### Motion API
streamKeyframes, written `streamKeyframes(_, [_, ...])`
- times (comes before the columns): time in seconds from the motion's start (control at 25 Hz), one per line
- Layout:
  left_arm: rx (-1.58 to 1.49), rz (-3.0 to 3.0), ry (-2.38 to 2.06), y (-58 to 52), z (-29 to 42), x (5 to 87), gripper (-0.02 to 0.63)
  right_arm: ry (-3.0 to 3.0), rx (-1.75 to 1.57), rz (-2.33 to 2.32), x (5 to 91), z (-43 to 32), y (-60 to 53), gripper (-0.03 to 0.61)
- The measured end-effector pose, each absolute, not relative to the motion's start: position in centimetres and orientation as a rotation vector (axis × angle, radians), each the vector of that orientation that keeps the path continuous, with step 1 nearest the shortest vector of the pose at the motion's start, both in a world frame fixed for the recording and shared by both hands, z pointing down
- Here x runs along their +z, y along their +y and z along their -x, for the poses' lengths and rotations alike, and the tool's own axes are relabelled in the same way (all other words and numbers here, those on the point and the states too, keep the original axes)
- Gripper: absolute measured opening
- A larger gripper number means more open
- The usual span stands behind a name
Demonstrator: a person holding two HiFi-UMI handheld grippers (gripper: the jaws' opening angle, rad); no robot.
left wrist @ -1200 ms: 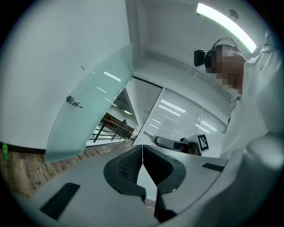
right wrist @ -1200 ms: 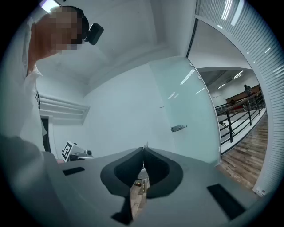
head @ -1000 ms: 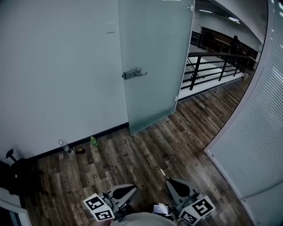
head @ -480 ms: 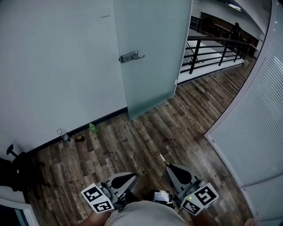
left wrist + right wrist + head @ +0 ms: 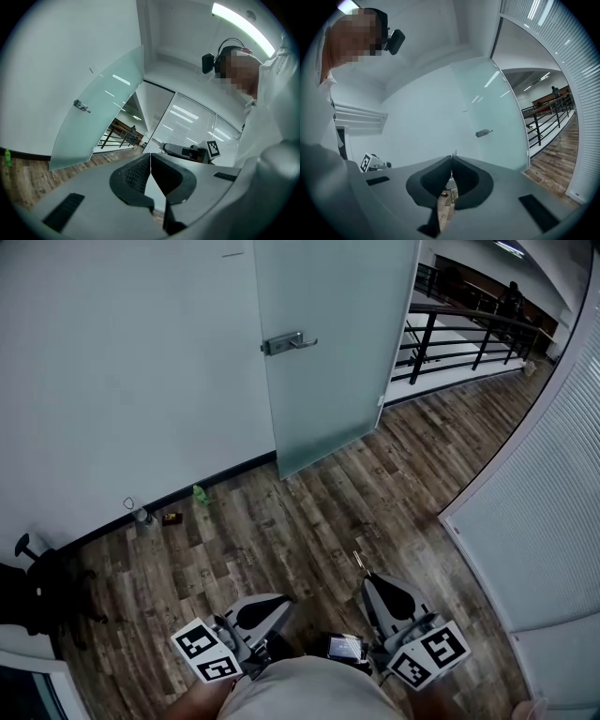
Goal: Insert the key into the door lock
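A frosted glass door (image 5: 337, 343) stands ajar at the far side of the wooden floor, with a metal lever handle and lock (image 5: 289, 343) on its left part. The handle also shows small in the left gripper view (image 5: 82, 106) and the right gripper view (image 5: 484, 133). My right gripper (image 5: 367, 579) is low in the head view, shut on a small metal key (image 5: 358, 562) whose tip sticks out past the jaws (image 5: 454, 153). My left gripper (image 5: 281, 602) is beside it, shut with nothing held (image 5: 150, 155). Both are well away from the door.
A black railing (image 5: 469, 334) runs behind the door opening. A curved wall of white blinds (image 5: 544, 521) closes the right side. A green bottle (image 5: 200, 494) and small items lie by the white wall's baseboard. A black chair (image 5: 37, 596) stands at the left.
The head view has shifted, so the door handle sits higher in frame. Both grippers stay low in front of the person, still shut, with the key still in the right one.
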State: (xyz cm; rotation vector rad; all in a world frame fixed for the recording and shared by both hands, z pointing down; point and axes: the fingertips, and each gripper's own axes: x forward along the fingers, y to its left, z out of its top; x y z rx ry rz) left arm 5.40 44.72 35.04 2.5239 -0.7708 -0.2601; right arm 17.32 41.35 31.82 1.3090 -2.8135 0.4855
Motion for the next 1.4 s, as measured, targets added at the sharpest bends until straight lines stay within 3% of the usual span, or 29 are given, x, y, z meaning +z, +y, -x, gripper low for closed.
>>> streamKeyframes(1.4, [-0.181,-2.492,-0.687,43.2,1.7,36.8,0.017,-2.68,0.534,-1.391,33.1,-10.5,39.5,0.017])
